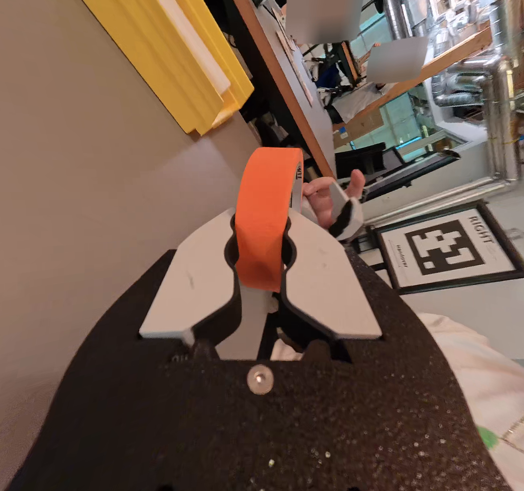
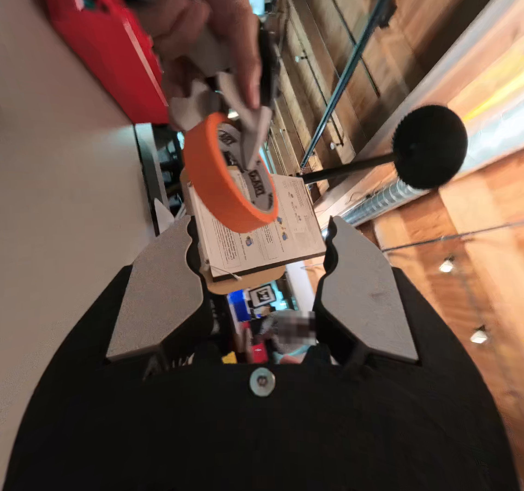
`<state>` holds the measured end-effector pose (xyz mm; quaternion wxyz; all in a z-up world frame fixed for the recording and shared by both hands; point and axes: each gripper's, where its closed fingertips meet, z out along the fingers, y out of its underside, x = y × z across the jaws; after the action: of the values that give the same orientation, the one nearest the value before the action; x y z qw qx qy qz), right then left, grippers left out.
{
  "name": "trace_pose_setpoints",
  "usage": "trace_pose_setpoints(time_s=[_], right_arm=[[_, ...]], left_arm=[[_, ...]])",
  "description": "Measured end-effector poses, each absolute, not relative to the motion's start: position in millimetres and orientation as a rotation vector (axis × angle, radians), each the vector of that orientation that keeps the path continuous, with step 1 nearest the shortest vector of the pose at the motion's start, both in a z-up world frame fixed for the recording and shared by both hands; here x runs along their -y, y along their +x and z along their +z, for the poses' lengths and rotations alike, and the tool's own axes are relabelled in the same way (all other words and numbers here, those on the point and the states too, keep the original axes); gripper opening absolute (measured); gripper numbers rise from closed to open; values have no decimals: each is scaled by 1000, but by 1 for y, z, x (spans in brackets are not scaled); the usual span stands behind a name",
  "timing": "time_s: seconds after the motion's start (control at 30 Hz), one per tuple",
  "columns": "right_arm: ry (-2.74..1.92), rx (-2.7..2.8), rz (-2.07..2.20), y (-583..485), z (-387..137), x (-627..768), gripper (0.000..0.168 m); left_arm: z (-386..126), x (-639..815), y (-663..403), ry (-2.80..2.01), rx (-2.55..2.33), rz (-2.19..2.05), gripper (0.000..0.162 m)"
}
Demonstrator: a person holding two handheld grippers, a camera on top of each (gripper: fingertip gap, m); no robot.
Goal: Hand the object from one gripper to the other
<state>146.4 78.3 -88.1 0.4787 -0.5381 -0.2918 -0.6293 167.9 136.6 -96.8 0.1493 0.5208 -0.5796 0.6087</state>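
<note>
Tape [image 1: 262, 222] is pinched by the left claw [image 1: 260, 223]; right claw [image 2: 259, 232] is held released just short. Early release would drop it.

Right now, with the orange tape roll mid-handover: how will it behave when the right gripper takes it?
Probably stiff: the orange tape roll keeps its ring shape while the left gripper pinches its band. Likely light, since the hollow core shows in the right wrist view. If dropped it could roll, being round. The right gripper is open, not yet touching.
</note>
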Motion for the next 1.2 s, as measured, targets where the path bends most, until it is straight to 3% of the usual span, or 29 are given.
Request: trace_pose_setpoints(time_s=[0.17, 0.3, 0.43, 0.6, 0.73, 0.87, 0.93, 1.07, 1.2], right_arm=[[-1334, 841, -1639, 143, -108, -93, 70], [-1299, 829, -1740, 147, -108, -91, 32], [-1351, 771, -1659, 146, -110, -94, 30], [-1462, 580, -1483, 157, -103, -88, 28], [-1570, 452, -1255, 167, -102, -80, 28], [-1606, 396, -1032, 162, -102, -77, 28], [-1615, 401, -957, 157, -102, -77, 28], [-1655, 440, -930, 152, -105, -78, 28], [-1698, 458, -906, 154, -113, -75, 28]], left_arm=[[-99, -126, 165, 1448, 1587, 1700, 27], [-104, -121, 163, 1459, 1596, 1659, 27], [-105, -123, 165, 1460, 1576, 1678, 30], [-87, -138, 173, 1438, 1875, 1916, 51], [-48, -136, 160, 1072, 2482, 2259, 58], [-71, -111, 141, 527, 3232, 1893, 59], [-83, -105, 141, 383, 3436, 1701, 56], [-96, -95, 140, 168, 3587, 1492, 32], [-107, -94, 142, 99, 3661, 1327, 28]])
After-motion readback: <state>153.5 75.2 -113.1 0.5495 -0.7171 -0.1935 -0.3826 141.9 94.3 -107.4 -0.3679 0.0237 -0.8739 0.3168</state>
